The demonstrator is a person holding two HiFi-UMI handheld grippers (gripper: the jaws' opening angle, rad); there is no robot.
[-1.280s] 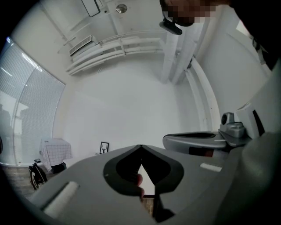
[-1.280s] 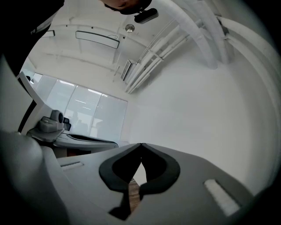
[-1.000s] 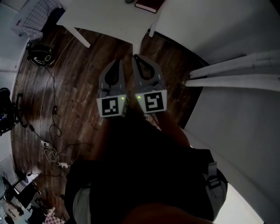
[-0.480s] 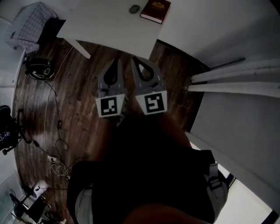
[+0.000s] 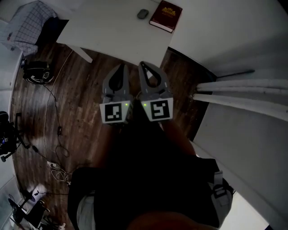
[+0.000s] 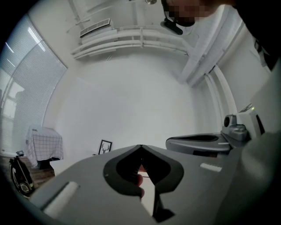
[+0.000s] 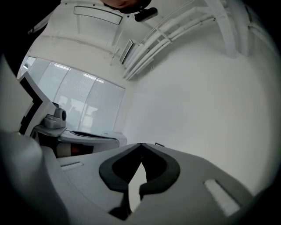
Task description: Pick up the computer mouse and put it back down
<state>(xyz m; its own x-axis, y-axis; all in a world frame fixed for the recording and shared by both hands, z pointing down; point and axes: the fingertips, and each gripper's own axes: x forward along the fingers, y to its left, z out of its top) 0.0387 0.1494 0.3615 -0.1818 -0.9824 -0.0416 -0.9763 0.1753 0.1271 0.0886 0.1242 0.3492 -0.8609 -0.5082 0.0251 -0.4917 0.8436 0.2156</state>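
Note:
A small grey computer mouse point(image 5: 142, 14) lies on the white table point(image 5: 108, 31) at the top of the head view, just left of a dark red book point(image 5: 165, 16). My left gripper point(image 5: 121, 68) and right gripper point(image 5: 143, 65) are held side by side over the wooden floor, short of the table's near edge, both pointing toward it. Both are shut with nothing between the jaws. In the left gripper view the shut tips point(image 6: 140, 147) face a white wall, and the right gripper's body point(image 6: 197, 143) shows beside them. The right gripper view shows shut tips point(image 7: 141, 145) too.
A slanted white table leg point(image 5: 81, 53) stands at the left. Cables point(image 5: 56, 117) trail over the dark wooden floor, with a dark bag point(image 5: 37, 72) and a checked cloth point(image 5: 27, 22) further left. White walls and pipes point(image 5: 243, 92) run along the right. A framed picture point(image 6: 104, 146) leans on the far wall.
The table with the mouse and book has come further into the head view, nearer the grippers. Both grippers stay shut and side by side as they travel toward it.

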